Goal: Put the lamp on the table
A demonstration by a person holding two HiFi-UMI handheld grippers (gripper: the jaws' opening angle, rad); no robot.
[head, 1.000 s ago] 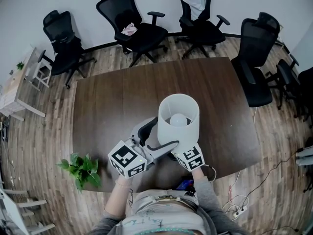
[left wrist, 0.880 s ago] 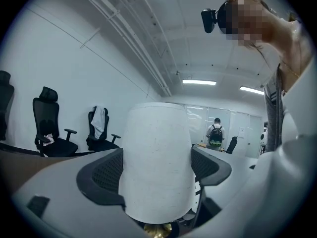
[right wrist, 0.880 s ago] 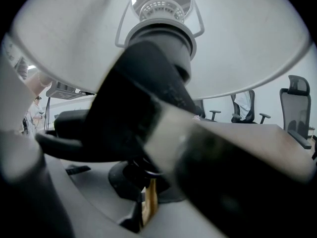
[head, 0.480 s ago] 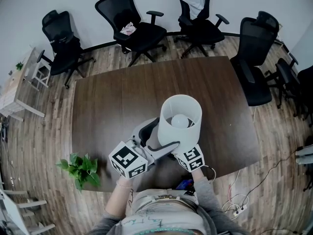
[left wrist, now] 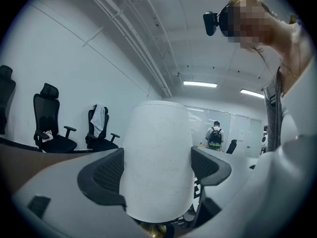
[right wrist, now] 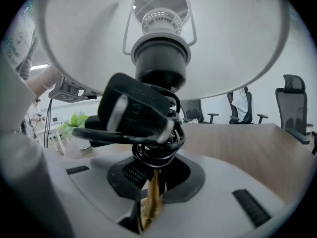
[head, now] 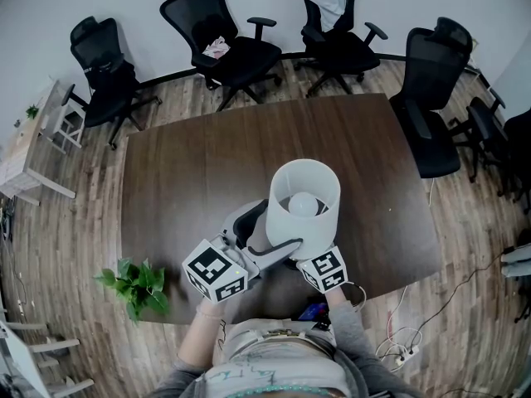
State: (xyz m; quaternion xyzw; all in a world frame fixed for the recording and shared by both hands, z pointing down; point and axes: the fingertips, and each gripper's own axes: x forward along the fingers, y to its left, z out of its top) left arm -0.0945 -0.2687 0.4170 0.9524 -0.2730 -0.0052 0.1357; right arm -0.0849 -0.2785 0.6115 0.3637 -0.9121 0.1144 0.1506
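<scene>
One lamp (head: 303, 193) is counted, with one white shade (left wrist: 157, 167) and one bulb (head: 304, 204). One brown tabletop (head: 199, 164) is seen. Five black office chairs (head: 108, 77) are counted around it, the fifth being cut by the right edge of the head view. Two grippers are present, the left gripper (left wrist: 157, 175) and the right gripper (right wrist: 153, 187). On each, one marker cube (head: 216, 270) and two fingers (left wrist: 101, 175) are found. Two green plants are counted: one large plant (head: 137, 287) and one small plant (head: 33, 110). One pale side table (head: 25, 168) and one power strip (head: 406, 356) are seen. In the left gripper view, two ceiling lights (left wrist: 200, 84) and one distant person (left wrist: 215, 135) are counted.
</scene>
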